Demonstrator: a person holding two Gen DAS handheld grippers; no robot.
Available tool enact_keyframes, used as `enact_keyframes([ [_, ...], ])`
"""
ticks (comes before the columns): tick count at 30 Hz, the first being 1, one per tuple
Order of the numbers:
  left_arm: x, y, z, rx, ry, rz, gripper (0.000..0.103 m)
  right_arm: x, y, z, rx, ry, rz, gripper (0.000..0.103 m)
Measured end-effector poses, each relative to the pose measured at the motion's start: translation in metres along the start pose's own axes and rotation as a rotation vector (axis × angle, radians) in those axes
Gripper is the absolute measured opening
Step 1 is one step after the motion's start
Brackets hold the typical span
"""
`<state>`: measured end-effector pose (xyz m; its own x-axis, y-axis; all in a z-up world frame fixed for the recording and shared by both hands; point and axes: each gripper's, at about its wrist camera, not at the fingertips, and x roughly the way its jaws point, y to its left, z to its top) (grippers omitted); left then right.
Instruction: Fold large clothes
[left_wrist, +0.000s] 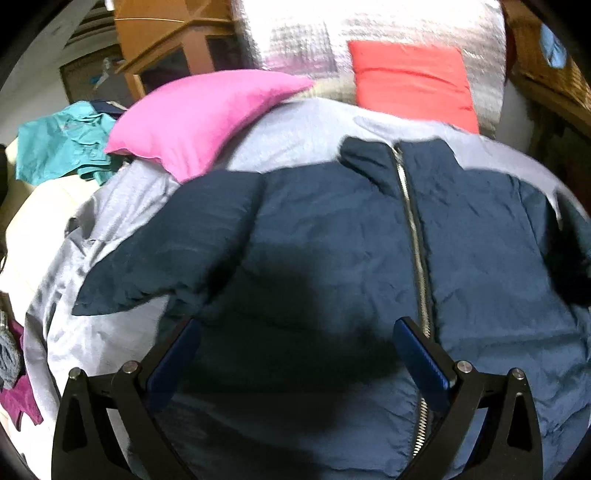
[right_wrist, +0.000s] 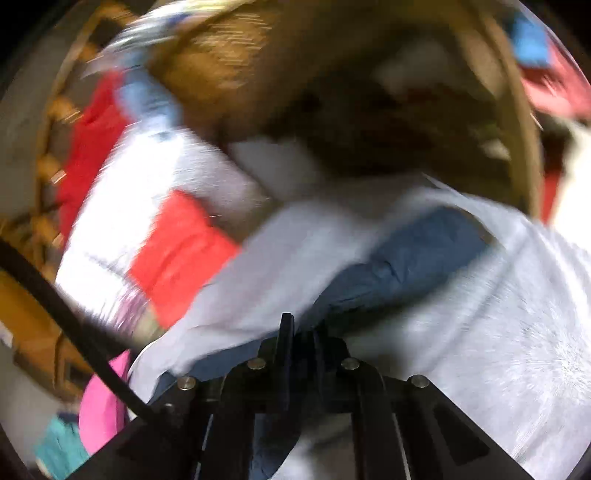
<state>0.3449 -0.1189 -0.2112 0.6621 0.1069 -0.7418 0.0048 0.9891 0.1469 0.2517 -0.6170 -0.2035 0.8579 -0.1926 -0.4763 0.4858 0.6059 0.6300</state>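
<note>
A dark blue zip jacket (left_wrist: 332, 240) lies spread front-up on a pale grey sheet (left_wrist: 295, 125), collar at the far side, its metal zipper (left_wrist: 415, 236) closed. Its left sleeve (left_wrist: 155, 266) reaches out to the left. My left gripper (left_wrist: 295, 332) is open and empty, hovering just above the jacket's lower body, casting a shadow on it. In the blurred right wrist view, my right gripper (right_wrist: 301, 332) is shut on a part of the jacket (right_wrist: 406, 254), probably its right sleeve, which runs forward from the jaws over the sheet (right_wrist: 498, 314).
A pink pillow (left_wrist: 207, 118) lies at the far left of the bed and a red pillow (left_wrist: 413, 81) behind the collar. A teal garment (left_wrist: 66, 147) lies at left, purple cloth (left_wrist: 18, 398) at lower left. Wooden furniture (left_wrist: 166, 40) stands behind.
</note>
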Motion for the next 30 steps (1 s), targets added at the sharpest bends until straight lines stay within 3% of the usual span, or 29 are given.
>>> enact_keyframes([
  [5, -0.003, 0.034, 0.009, -0.078, -0.014, 0.029, 0.103, -0.036, 0.095, -0.035, -0.18, 0.01, 0.206, 0.011],
  [9, 0.0, 0.059, 0.011, -0.141, -0.013, 0.057, 0.103, -0.049, 0.151, -0.079, -0.271, 0.076, 0.33, 0.01],
  [14, 0.004, 0.098, 0.012, -0.232, 0.007, 0.063, 0.103, -0.035, 0.21, -0.143, -0.359, 0.252, 0.465, 0.01],
  [17, 0.005, 0.125, 0.011, -0.299, 0.01, 0.062, 0.103, -0.017, 0.232, -0.189, -0.417, 0.438, 0.51, 0.015],
  [18, 0.006, 0.131, 0.011, -0.313, 0.012, 0.057, 0.103, -0.01, 0.237, -0.202, -0.425, 0.508, 0.514, 0.021],
  [19, 0.006, 0.137, 0.011, -0.329, 0.014, 0.044, 0.103, -0.006, 0.239, -0.21, -0.431, 0.545, 0.512, 0.04],
  [20, 0.005, 0.139, 0.011, -0.337, 0.013, 0.038, 0.103, -0.004, 0.24, -0.217, -0.439, 0.58, 0.503, 0.065],
  [21, 0.005, 0.141, 0.011, -0.347, 0.009, 0.024, 0.103, -0.004, 0.239, -0.22, -0.446, 0.609, 0.496, 0.075],
  [23, 0.003, 0.14, 0.011, -0.351, -0.005, -0.008, 0.103, -0.01, 0.23, -0.216, -0.44, 0.657, 0.535, 0.077],
  [25, 0.001, 0.132, 0.012, -0.338, -0.012, -0.053, 0.103, -0.031, 0.216, -0.206, -0.427, 0.637, 0.559, 0.077],
  [27, -0.002, 0.118, 0.014, -0.309, -0.018, -0.106, 0.103, -0.046, 0.197, -0.184, -0.4, 0.559, 0.535, 0.077],
  [30, -0.008, 0.089, 0.015, -0.235, -0.041, -0.176, 0.103, -0.048, 0.156, -0.136, -0.276, 0.403, 0.417, 0.077],
])
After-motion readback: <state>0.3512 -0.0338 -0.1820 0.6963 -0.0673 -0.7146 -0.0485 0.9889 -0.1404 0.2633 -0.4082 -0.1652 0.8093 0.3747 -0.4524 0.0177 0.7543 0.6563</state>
